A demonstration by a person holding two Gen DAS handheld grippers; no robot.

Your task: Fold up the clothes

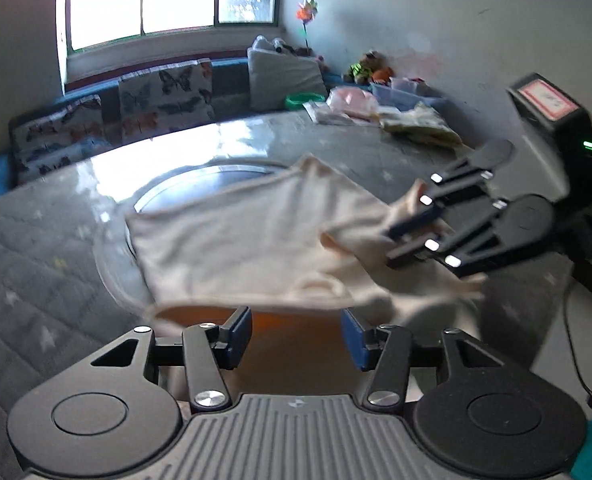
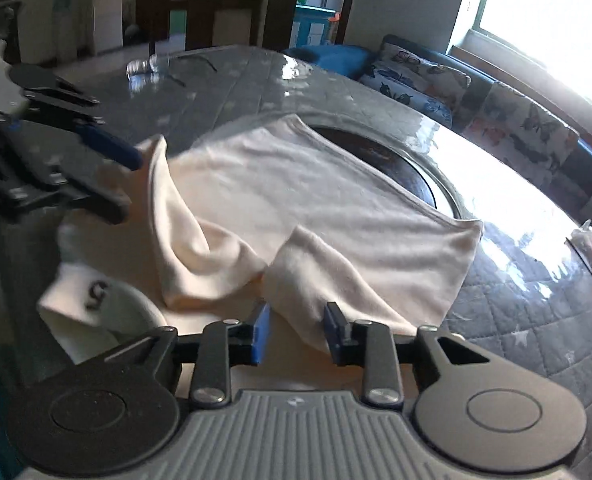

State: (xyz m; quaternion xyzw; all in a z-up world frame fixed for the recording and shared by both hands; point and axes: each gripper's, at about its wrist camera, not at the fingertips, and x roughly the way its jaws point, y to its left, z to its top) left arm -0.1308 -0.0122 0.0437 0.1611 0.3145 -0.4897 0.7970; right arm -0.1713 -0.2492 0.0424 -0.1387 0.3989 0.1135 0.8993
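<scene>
A cream shirt (image 1: 247, 240) lies partly folded on the round table, over the glass turntable; it also shows in the right wrist view (image 2: 304, 200). My left gripper (image 1: 296, 332) is open, its blue pads apart, with the shirt's near edge just ahead of it. In the right wrist view the left gripper (image 2: 123, 178) is at the left, next to a raised corner of the shirt. My right gripper (image 2: 296, 332) is open with a fold of the shirt lying between its pads. In the left wrist view the right gripper (image 1: 404, 236) is over the shirt's right sleeve.
The grey quilted table cover (image 1: 35, 280) spreads around the glass turntable (image 1: 199, 184). Bags and a folded cloth (image 1: 416, 120) sit at the table's far side. A bench with butterfly cushions (image 1: 107, 120) runs under the window. A plastic bottle (image 2: 143, 66) lies at the table's far end.
</scene>
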